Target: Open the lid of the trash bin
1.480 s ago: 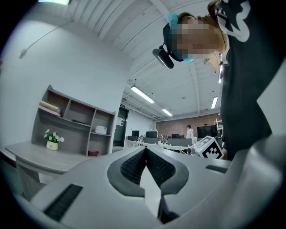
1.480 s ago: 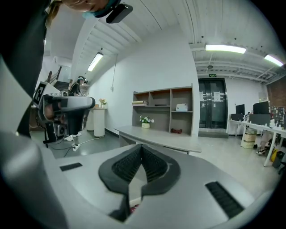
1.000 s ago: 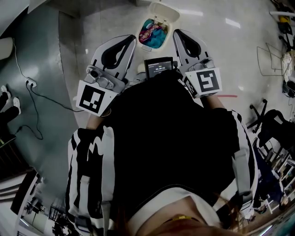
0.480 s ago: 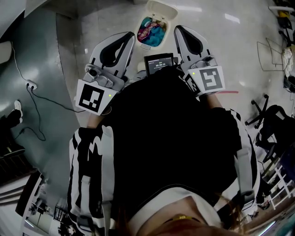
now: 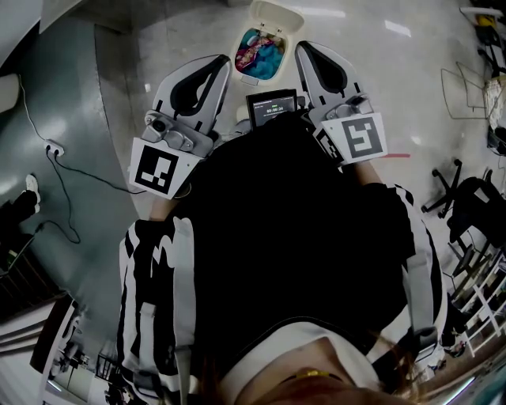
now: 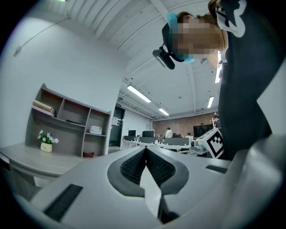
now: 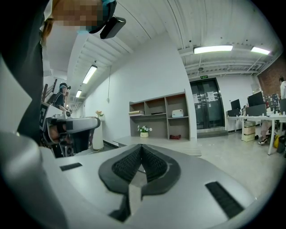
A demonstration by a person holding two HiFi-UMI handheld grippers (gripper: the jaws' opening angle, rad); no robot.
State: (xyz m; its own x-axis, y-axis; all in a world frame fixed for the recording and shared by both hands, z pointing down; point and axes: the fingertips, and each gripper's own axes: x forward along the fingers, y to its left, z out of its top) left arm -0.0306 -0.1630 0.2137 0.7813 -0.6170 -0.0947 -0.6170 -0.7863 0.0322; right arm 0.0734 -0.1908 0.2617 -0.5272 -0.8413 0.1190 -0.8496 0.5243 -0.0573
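The trash bin (image 5: 259, 55) is standing on the floor (image 5: 387, 87) just ahead, between both tips, lid (image 5: 277, 16) already tipped back, while the left gripper (image 5: 224, 65) and right gripper (image 5: 303, 47) are pointing forward, jaws pressed together, empty.

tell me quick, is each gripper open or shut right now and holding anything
Left gripper: shut, nothing between its jaws.
Right gripper: shut, nothing between its jaws.
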